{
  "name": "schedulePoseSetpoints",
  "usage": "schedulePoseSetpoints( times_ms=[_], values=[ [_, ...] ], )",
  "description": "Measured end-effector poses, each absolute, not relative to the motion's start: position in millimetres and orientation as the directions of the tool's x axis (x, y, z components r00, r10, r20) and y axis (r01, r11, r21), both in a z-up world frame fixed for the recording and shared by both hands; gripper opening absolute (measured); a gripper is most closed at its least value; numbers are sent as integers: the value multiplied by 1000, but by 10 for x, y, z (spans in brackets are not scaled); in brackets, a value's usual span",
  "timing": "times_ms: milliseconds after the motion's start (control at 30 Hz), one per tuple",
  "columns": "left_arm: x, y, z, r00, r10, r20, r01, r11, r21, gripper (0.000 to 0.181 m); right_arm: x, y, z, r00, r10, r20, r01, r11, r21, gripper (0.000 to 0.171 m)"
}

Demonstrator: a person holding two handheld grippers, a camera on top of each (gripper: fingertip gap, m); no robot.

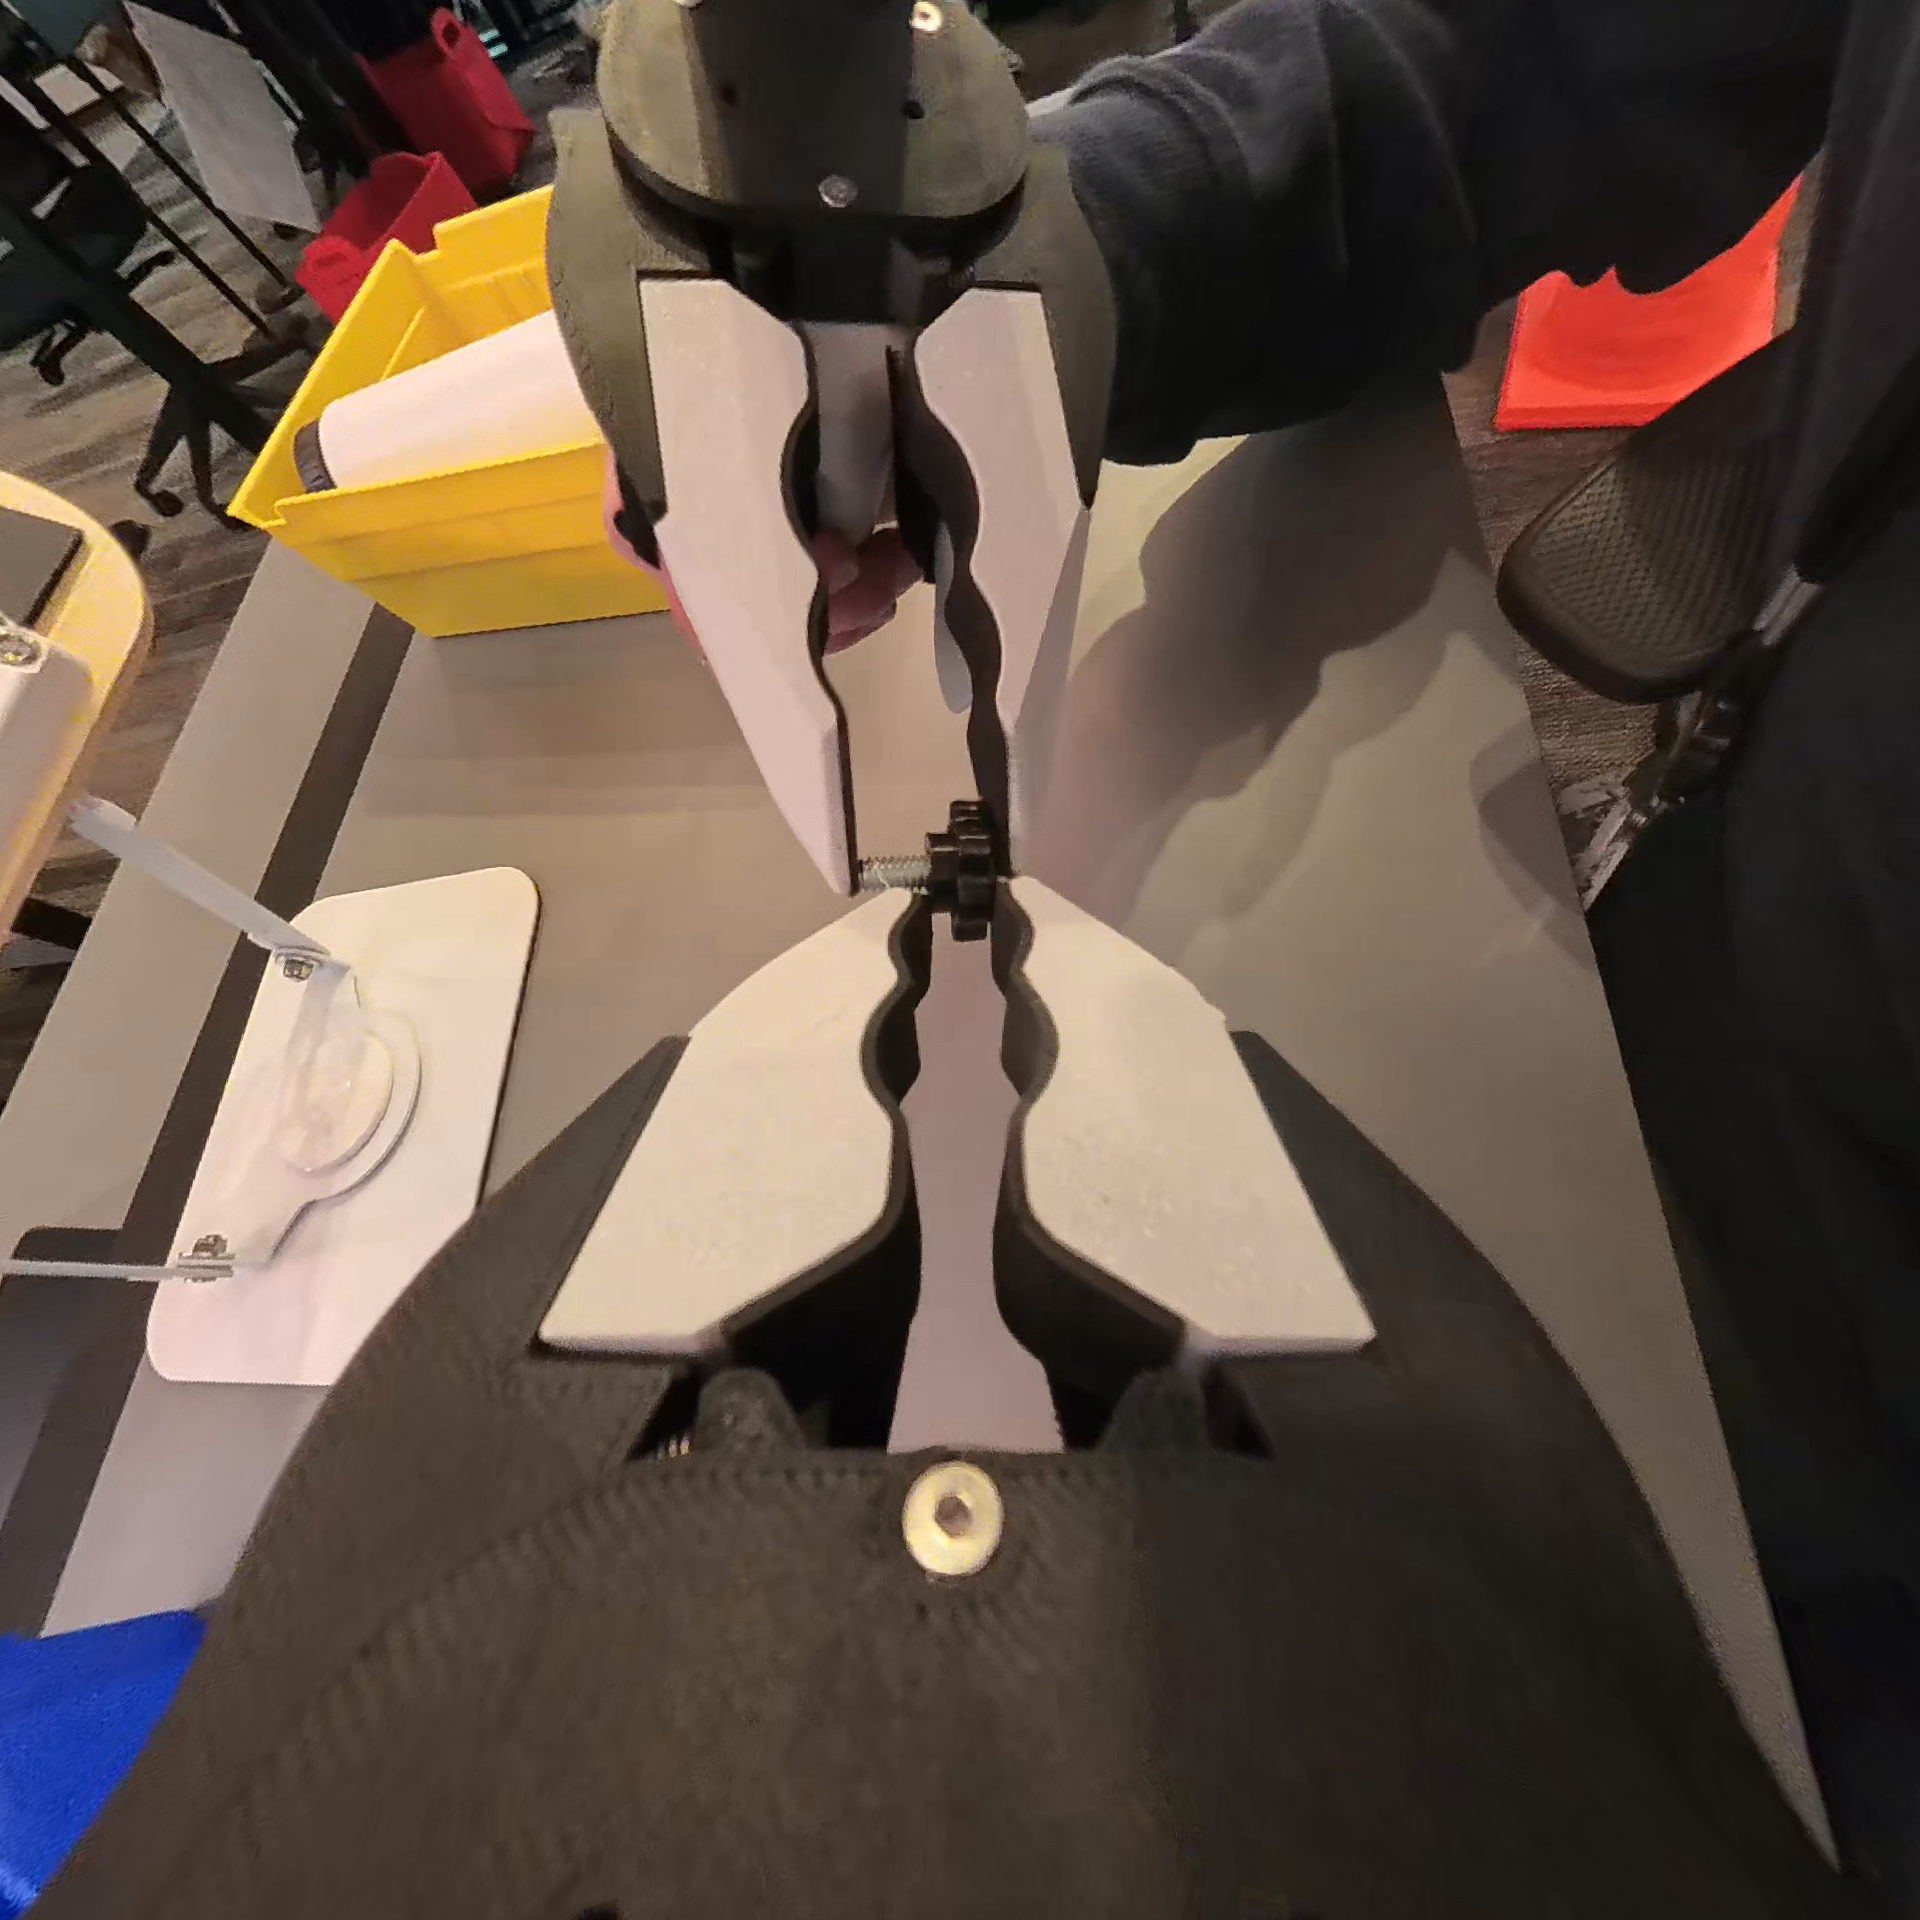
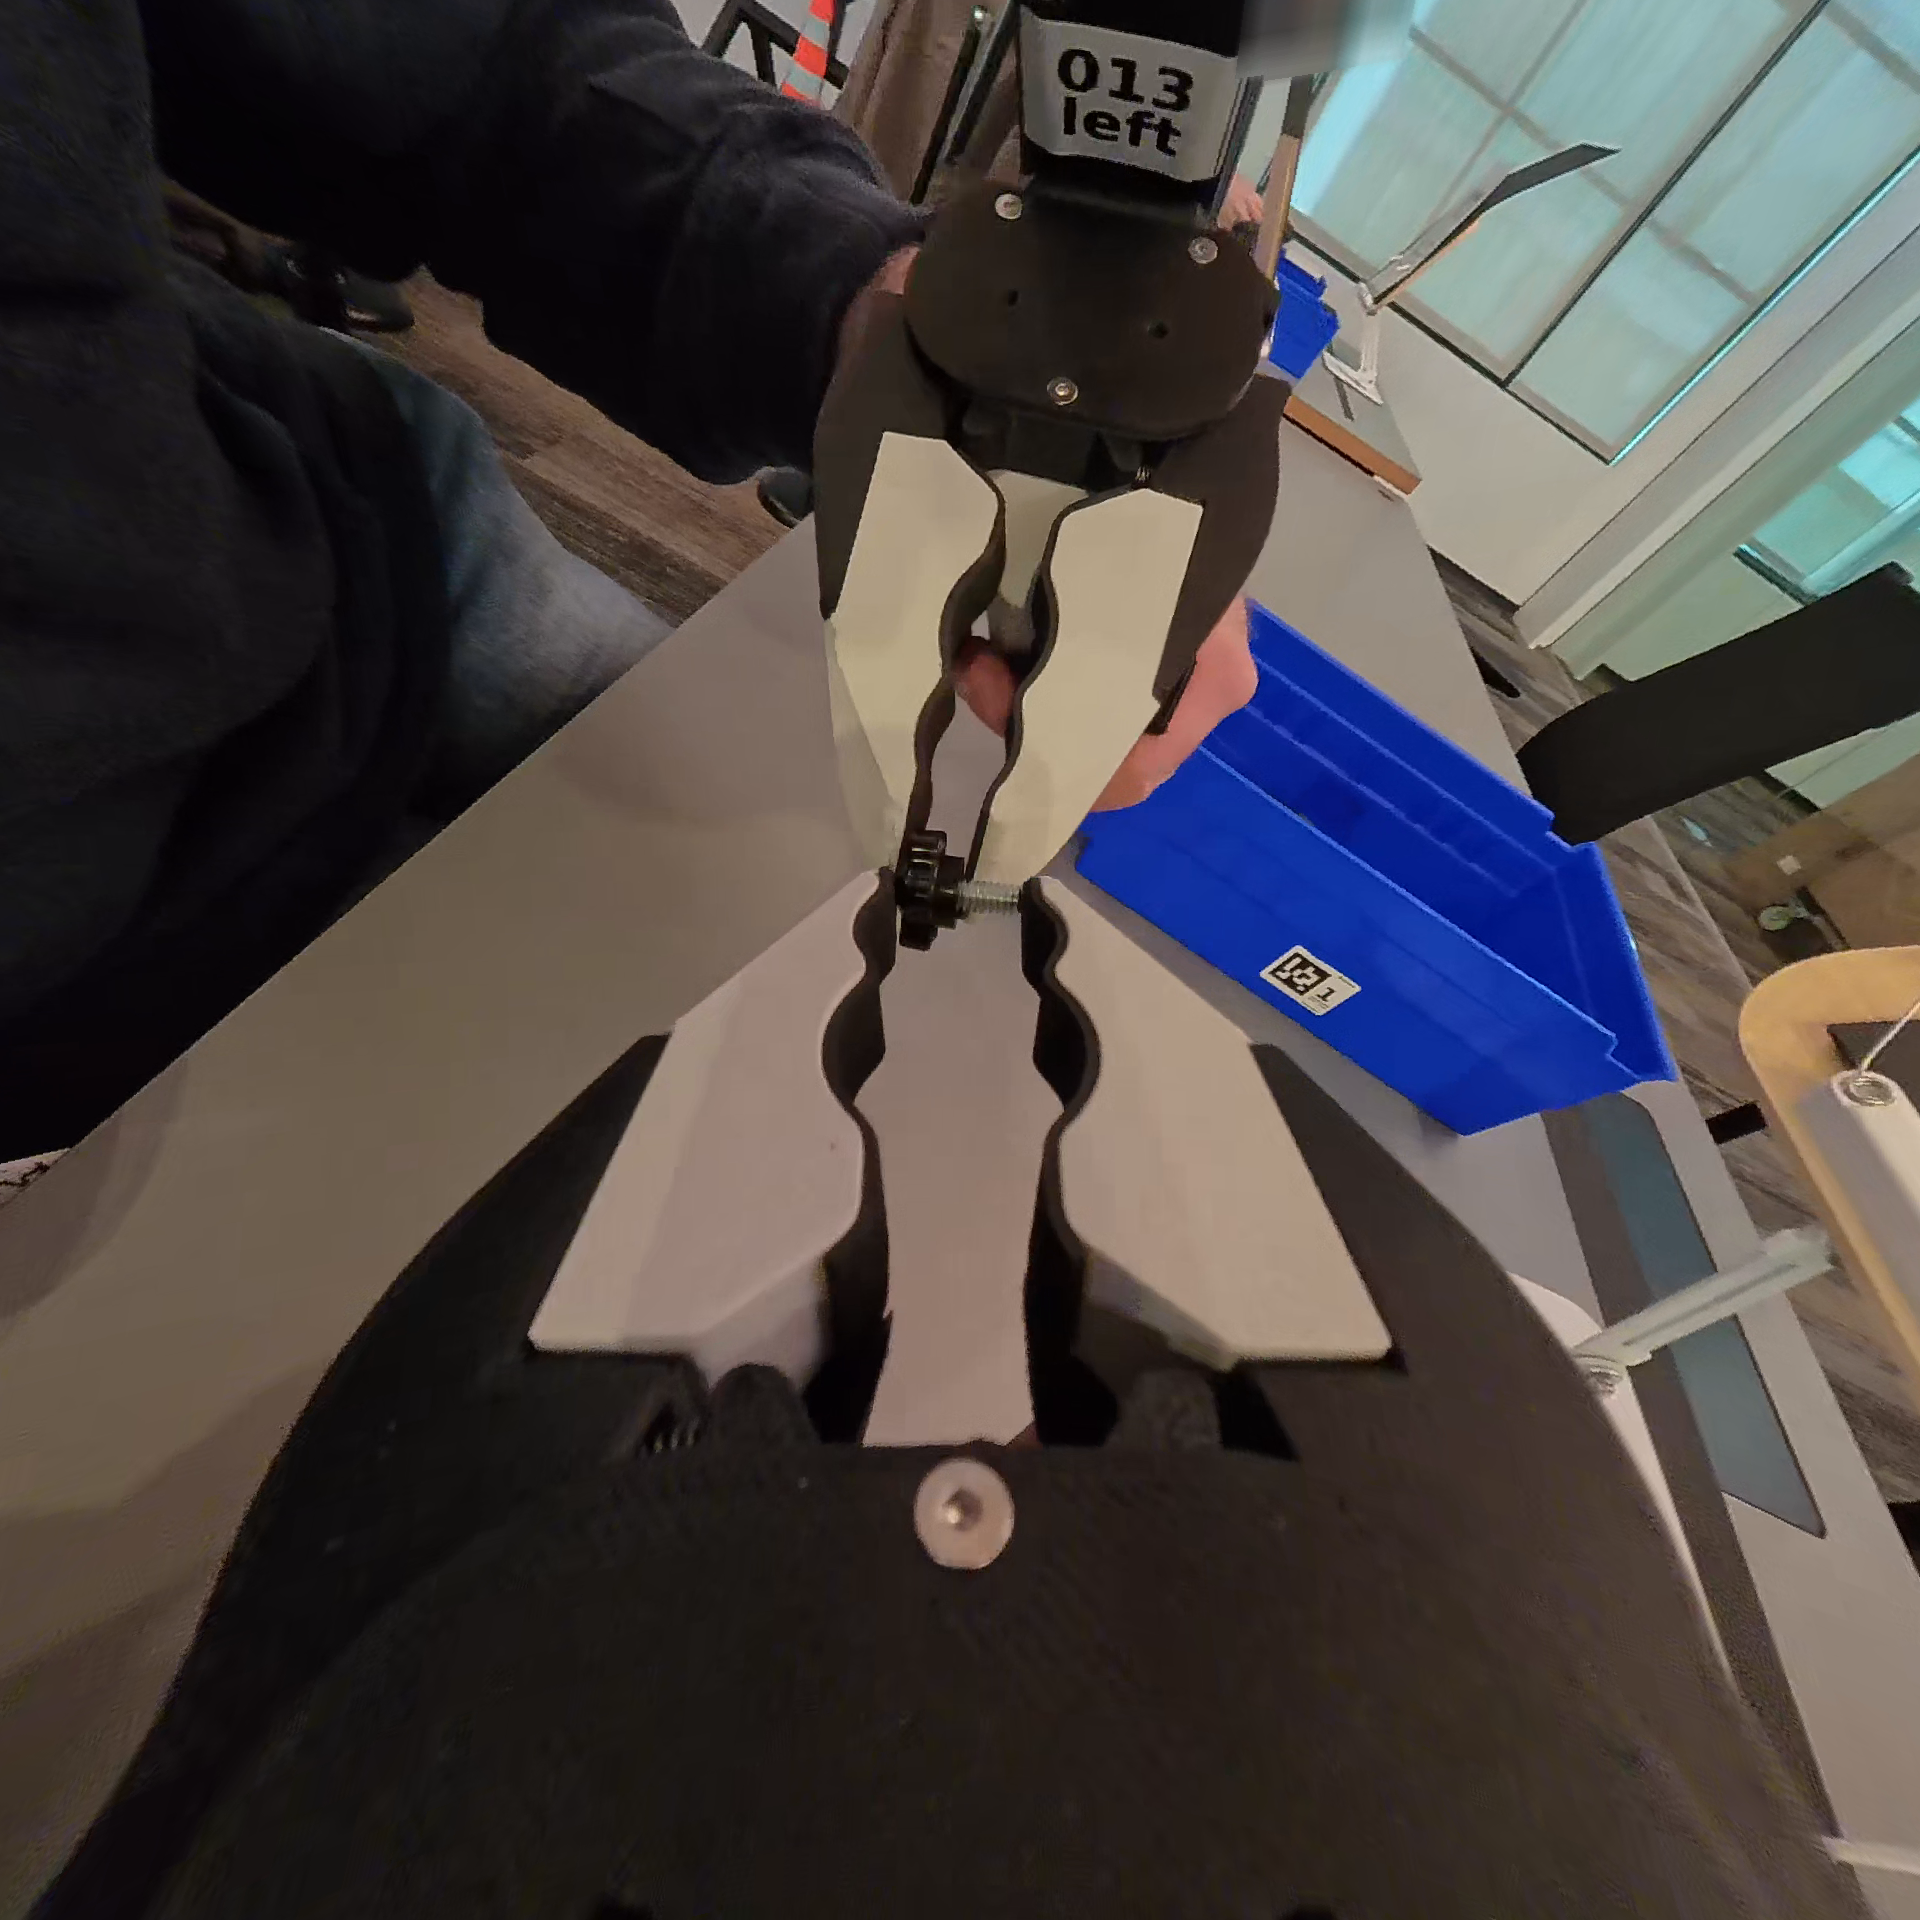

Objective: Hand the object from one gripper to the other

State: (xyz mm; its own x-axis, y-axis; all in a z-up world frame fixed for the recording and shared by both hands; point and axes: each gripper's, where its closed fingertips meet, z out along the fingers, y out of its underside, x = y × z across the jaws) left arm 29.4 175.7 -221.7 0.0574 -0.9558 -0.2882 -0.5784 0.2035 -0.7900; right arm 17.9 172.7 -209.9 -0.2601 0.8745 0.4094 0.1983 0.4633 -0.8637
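- Screw with a black knob (image 1: pixel 951 881) hangs in the air over the big grey counter (image 1: pixel 623 727), the largest thing here.
- A person's dark sleeve (image 1: pixel 1351 208) reaches in from behind the far tool in the left wrist view.
- A yellow bin (image 1: pixel 468 540) sits on the counter at the far left in that view, with a white roll (image 1: pixel 447 416) lying in it. Red bins (image 1: pixel 457 94) sit on the floor behind it.
- A blue bin (image 2: pixel 1351 935) sits on the counter to the right in the right wrist view.
- The right gripper (image 2: pixel 958 894) and the left gripper (image 1: pixel 961 904) meet tip to tip above the counter.
- The right gripper's fingers are a little way apart and pinch the screw end to end. One finger presses the knob and the other presses the tip of the metal thread.
- The left gripper's fingers are also only a little way apart, one on each side of the knob. I cannot tell if they squeeze it.
- A white flat plate (image 1: pixel 416 1039) with a clear holder on it lies on the counter at the left in the left wrist view.
- The screw lies sideways, right where the four fingertips meet.
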Motion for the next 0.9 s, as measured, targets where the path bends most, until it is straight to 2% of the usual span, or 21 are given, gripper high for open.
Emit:
schedulePoseSetpoints(
  times_ms=[200, 333, 467, 567, 733, 900],
  values=[
    [299, 1765, -2204, 60, -950, -307, -574, 218, -789, 11, 184, 1727, -2076, -249, 901, 356, 187, 405, -895, 21],
    [297, 1805, -2174, 79, -926, -370, -582, 258, -771, 13, 191, 1768, -2027, -216, 941, 261, 159, 297, -941, 21],
    [250, 1882, -2216, 80, -857, -509, -653, 341, -676, 31, 223, 1817, -1938, -201, 976, 78, 93, 98, -991, 20],
    [225, 1975, -2197, 73, -717, -693, -710, 450, -541, 37, 269, 1828, -1880, -257, 958, -127, 40, -121, -992, 20],
    [259, 2028, -2100, 29, -456, -889, -746, 583, -323, 31, 334, 1805, -1828, -389, 850, -355, -10, -389, -921, 20],
    [374, 1967, -1948, 77, -361, -930, -705, 640, -306, 23, 354, 1750, -1808, -501, 743, -443, -23, -524, -852, 20]
  ],
)
